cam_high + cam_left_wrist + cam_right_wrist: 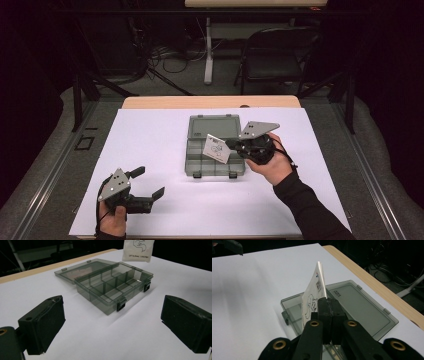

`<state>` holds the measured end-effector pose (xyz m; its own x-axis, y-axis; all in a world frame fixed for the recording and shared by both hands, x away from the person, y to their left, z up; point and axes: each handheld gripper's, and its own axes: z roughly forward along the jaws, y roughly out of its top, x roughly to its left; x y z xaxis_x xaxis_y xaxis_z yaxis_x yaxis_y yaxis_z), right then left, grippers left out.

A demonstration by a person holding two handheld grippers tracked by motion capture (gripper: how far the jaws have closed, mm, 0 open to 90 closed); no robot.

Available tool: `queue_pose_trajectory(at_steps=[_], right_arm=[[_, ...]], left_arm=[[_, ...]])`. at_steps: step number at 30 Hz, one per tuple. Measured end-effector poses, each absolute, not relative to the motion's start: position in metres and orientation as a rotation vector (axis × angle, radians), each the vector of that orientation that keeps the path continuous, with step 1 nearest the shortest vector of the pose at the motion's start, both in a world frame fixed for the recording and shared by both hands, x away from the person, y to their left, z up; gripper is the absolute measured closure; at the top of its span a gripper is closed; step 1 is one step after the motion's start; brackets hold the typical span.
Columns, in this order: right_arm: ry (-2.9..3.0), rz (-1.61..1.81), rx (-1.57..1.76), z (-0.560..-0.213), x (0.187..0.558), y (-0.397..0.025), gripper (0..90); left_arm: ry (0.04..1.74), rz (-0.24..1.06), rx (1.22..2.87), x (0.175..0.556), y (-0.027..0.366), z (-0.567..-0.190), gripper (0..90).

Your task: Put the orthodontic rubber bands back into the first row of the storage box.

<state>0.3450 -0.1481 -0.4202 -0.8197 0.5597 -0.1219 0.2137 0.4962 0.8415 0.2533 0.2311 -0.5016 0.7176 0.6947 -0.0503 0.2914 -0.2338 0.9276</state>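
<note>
A smoky clear compartment box (pixel 216 159) lies open on the white sheet, its lid (pixel 214 126) flat behind it. My right gripper (pixel 231 146) is shut on a small white printed packet (pixel 217 148), held above the box's compartments. In the right gripper view the packet (pixel 313 295) stands edge-up from the closed jaws over the box (pixel 292 305). My left gripper (pixel 149 182) rests open at the near left with nothing between its fingers. The left gripper view looks across at the box (pixel 113 283) and the hanging packet (pixel 138 250).
The white sheet (pixel 150 135) covers most of the wooden table (pixel 210 102). Beyond the table stand a black folding chair (pixel 277 55), a white table leg (pixel 208 50) and cables on the floor. Dark tripod legs flank both far corners.
</note>
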Motion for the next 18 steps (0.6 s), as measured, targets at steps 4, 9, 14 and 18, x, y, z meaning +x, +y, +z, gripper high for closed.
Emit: queue_pose_trajectory(at_steps=[4,9,14,18], right_arm=[[2.370,1.251,0.650,-0.417,0.356,-0.147,90.0],[2.379,1.224,0.646,-0.415,0.367,-0.142,90.0],[2.384,1.199,0.630,-0.412,0.378,-0.136,90.0],[2.392,1.174,0.643,-0.413,0.389,-0.132,90.0]], left_arm=[[0.778,0.453,1.821,0.254,0.231,-0.502,5.2],[0.785,0.449,1.811,0.254,0.232,-0.502,5.2],[0.792,0.445,1.809,0.255,0.232,-0.503,5.2],[0.794,0.443,1.810,0.255,0.232,-0.503,5.2]])
